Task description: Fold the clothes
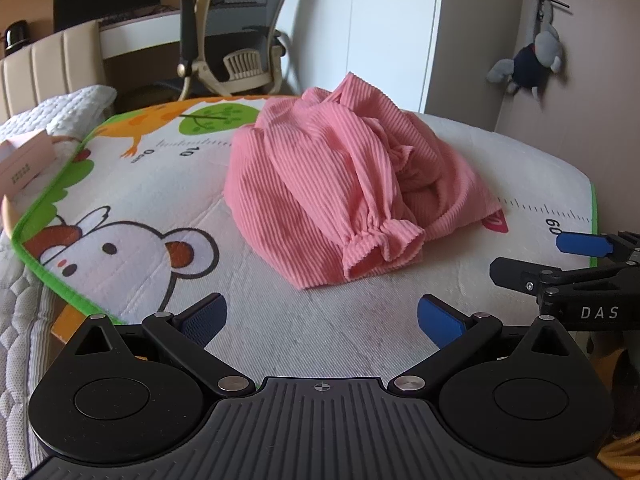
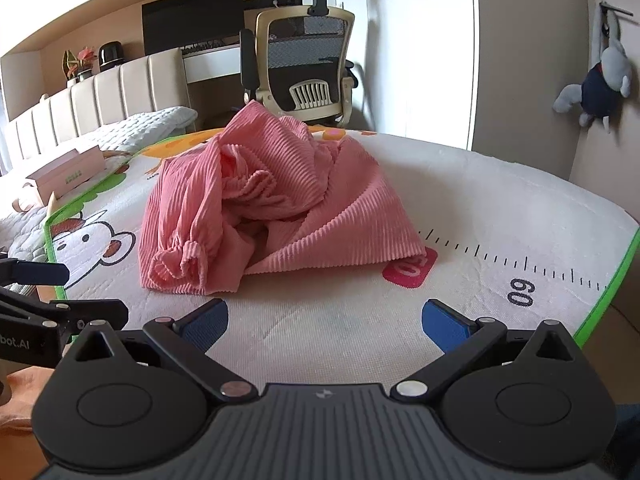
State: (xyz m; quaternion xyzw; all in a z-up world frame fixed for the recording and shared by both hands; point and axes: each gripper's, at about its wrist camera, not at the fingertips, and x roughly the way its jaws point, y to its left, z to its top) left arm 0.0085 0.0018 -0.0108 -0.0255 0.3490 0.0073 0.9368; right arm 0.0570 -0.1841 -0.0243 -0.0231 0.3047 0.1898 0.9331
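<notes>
a bed topped by a white cartoon play mat (image 1: 168, 184) with a green border and a printed ruler scale fills both wrist views, its padded beige headboard (image 2: 120, 92) running along the far left. behind it stand a desk with a dark monitor (image 2: 192, 20) and a cream mesh office chair (image 2: 308, 68), pushed close to the far end of the bed. the pink ribbed garment (image 1: 320, 184) lies crumpled in a loose heap near the middle of the mat, one gathered cuff (image 1: 380, 244) spilling toward the cameras, its edge covering part of a red printed mark on the scale. the left gripper (image 1: 322, 320) hovers just short of the heap with its blue-padded fingers spread wide and nothing between them; the right gripper (image 2: 324, 320) sits beside it, likewise spread and empty. a grey plush toy (image 2: 600, 88) hangs on the right-hand wall, and a pale pink box (image 2: 66, 178) rests on the bedding left of the mat.
</notes>
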